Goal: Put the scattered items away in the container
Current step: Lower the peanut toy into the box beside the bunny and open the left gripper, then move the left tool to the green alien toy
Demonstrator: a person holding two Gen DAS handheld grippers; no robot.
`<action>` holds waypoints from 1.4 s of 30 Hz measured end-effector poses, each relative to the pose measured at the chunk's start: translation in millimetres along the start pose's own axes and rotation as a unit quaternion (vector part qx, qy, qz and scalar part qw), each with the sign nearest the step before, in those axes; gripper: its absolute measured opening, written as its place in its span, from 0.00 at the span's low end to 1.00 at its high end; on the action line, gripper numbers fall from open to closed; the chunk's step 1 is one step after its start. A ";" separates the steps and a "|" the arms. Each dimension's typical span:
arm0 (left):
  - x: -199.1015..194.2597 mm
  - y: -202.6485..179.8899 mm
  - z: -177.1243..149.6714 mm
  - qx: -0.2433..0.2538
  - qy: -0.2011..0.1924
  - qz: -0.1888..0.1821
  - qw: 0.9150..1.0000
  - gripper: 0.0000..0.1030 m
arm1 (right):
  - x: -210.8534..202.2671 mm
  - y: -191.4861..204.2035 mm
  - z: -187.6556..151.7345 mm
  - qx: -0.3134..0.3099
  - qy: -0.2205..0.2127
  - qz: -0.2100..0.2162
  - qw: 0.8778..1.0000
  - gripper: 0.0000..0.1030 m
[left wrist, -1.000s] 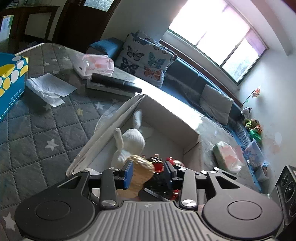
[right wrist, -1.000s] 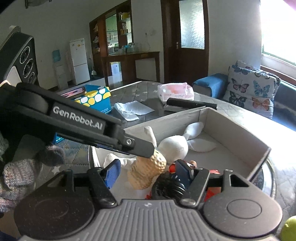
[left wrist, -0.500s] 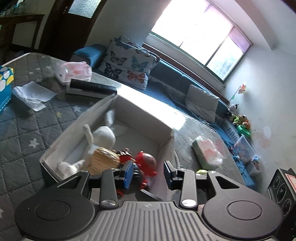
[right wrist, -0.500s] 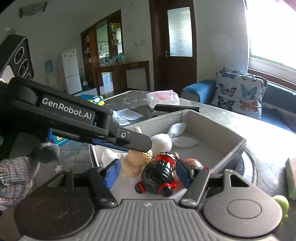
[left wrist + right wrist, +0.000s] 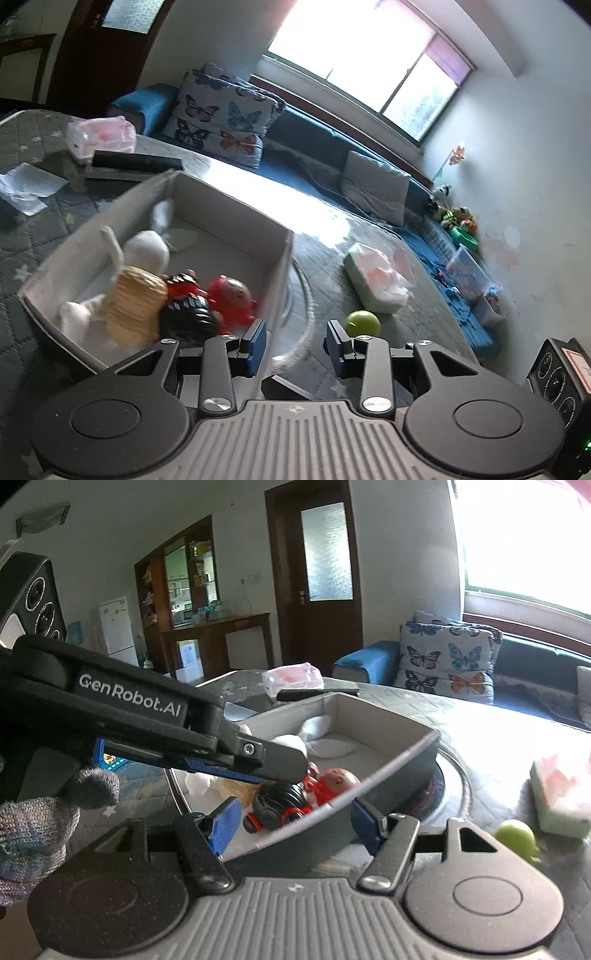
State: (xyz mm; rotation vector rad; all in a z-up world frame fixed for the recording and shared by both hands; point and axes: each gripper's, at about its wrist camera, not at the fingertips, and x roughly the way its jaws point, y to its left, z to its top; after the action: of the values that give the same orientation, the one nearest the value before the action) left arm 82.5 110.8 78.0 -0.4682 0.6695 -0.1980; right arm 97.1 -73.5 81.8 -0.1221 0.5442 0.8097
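Container [image 5: 229, 218]: open grey cardboard box on the quilted counter [image 5: 325, 266], used below as the landmark. Inside it, at the near end: white knitted rabbit [image 5: 146, 254], tan ridged peanut-shaped toy [image 5: 135, 299], black-and-red ridged toy [image 5: 188, 317], red round-headed figure [image 5: 231, 295]. All four lie packed together, touching.

Left gripper [image 5: 295, 341]: fingers apart, nothing between them; it sits just off the box's near right corner. Right gripper [image 5: 291, 821]: fingers apart, empty, straddling the box's near rim in its own view without touching it as far as I can tell. A gloved hand [image 5: 40, 819] carries the left tool.

Outside the box, to its right: green apple [image 5: 363, 323], loose on the counter, and a soft tissue pack [image 5: 376, 282] just behind it. Beyond the far end of the box: pink tissue pack [image 5: 101, 134], long black case [image 5: 136, 162], crumpled paper [image 5: 27, 184].

Judgement: the apple looks like the next stray item. Risks:
- Apple is round and smooth; an off-centre pinch could squirt it out and set it rolling toward the counter edge.
- Both tools crowd the same near corner; a careless swing could knock one against the other or shove the box.
- Near end of the box is already heaped, so a drop there could bounce out. The far end is freer.
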 end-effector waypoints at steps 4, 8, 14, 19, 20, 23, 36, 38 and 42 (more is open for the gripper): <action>9.7 -12.8 -7.6 0.010 0.013 -0.012 1.000 0.37 | -8.4 -9.5 -10.2 0.010 0.003 -0.014 1.000 0.66; 21.0 -22.8 -13.6 0.015 0.026 -0.020 0.999 0.37 | -17.6 -18.5 -18.8 0.016 0.003 -0.032 0.999 0.66; 39.9 -33.0 -18.9 0.017 0.042 -0.027 0.999 0.37 | -26.3 -35.9 -28.8 0.033 0.005 -0.054 0.998 0.66; 58.3 -39.3 -19.6 0.016 0.053 -0.030 0.998 0.37 | -27.9 -52.2 -37.2 0.049 0.010 -0.072 0.996 0.66; 61.7 -40.4 -19.4 0.015 0.055 -0.033 0.998 0.37 | -27.9 -54.4 -38.0 0.050 0.011 -0.074 0.996 0.66; 72.6 -44.1 -18.7 0.013 0.060 -0.038 0.997 0.37 | -28.0 -65.5 -42.7 0.057 0.014 -0.089 0.994 0.73; 128.1 -59.6 1.6 -0.011 0.078 -0.052 0.996 0.37 | -13.7 -126.0 -46.3 0.104 0.017 -0.133 0.986 0.78; 135.8 -59.8 5.0 -0.015 0.079 -0.054 0.995 0.37 | -10.4 -134.0 -46.6 0.112 0.016 -0.135 0.984 0.82; 150.3 -59.2 10.2 -0.024 0.077 -0.052 0.995 0.37 | -0.9 -153.4 -49.3 0.136 0.020 -0.136 0.981 0.82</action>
State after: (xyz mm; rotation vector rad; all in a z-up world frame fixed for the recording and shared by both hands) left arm 203.2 13.8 30.7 -0.5383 0.8035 -0.3189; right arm 186.0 -195.2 24.7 0.0393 0.6556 0.4612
